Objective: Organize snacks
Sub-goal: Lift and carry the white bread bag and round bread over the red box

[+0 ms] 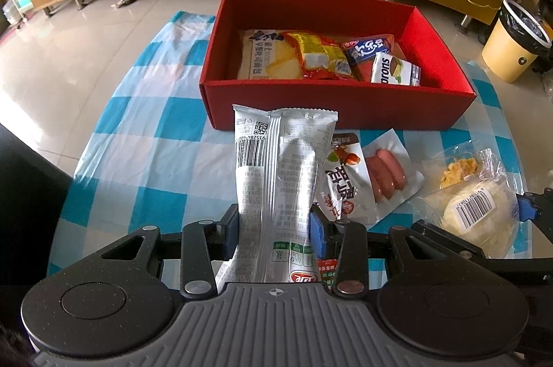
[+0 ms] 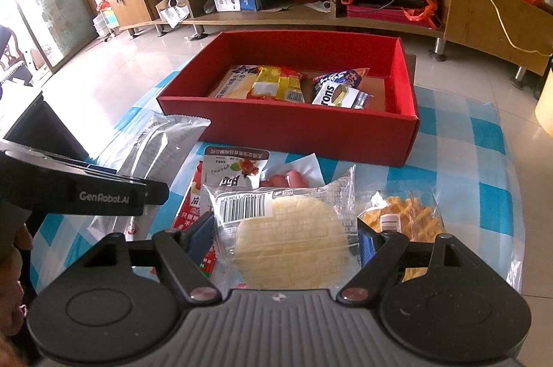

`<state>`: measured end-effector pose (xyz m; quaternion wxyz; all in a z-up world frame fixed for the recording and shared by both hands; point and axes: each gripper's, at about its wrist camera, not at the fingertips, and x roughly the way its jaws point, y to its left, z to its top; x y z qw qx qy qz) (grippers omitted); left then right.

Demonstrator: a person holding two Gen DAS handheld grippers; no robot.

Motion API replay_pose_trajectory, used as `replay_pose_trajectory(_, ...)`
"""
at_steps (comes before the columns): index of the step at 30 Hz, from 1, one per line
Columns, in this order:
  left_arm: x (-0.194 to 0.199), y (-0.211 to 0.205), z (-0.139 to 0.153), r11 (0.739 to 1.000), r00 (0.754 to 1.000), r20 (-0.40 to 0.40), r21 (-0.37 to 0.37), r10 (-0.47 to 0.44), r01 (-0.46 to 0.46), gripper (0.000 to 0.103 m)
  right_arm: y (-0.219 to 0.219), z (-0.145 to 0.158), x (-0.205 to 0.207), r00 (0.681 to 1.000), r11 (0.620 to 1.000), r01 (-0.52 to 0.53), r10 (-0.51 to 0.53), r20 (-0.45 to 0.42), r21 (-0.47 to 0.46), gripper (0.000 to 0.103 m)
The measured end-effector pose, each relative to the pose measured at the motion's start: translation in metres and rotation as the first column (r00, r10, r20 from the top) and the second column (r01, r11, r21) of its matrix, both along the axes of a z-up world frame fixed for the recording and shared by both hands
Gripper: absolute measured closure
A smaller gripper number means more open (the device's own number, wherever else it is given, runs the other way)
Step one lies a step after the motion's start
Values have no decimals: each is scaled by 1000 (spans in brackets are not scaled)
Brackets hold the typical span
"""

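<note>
The left gripper (image 1: 274, 228) clamps a tall silver foil snack packet (image 1: 280, 177); the right gripper (image 2: 287, 241) grips a clear-wrapped pale round cake (image 2: 290, 246) before the red cardboard box (image 2: 293, 128).

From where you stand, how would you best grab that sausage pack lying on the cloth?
Take the sausage pack by its flat sealed edge nearest the red box, coming from above. It lies flat on the cloth, the sausages bulge in the middle, and that edge is not covered by other packets. Both grippers look full now, so one must unload first.

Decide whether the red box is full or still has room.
Still has room. The red box holds a few packets at its left and middle; its bare floor shows at the right.
</note>
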<state>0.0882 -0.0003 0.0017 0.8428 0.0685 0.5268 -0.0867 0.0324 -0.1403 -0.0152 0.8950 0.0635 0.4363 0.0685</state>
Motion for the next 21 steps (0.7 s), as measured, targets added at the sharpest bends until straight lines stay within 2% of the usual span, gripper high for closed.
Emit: replay_pose_trajectory(21,22,-20,16,999,998,49,-11,-32,33,54,-15,20,29,997,998,53,-54,52,28,27)
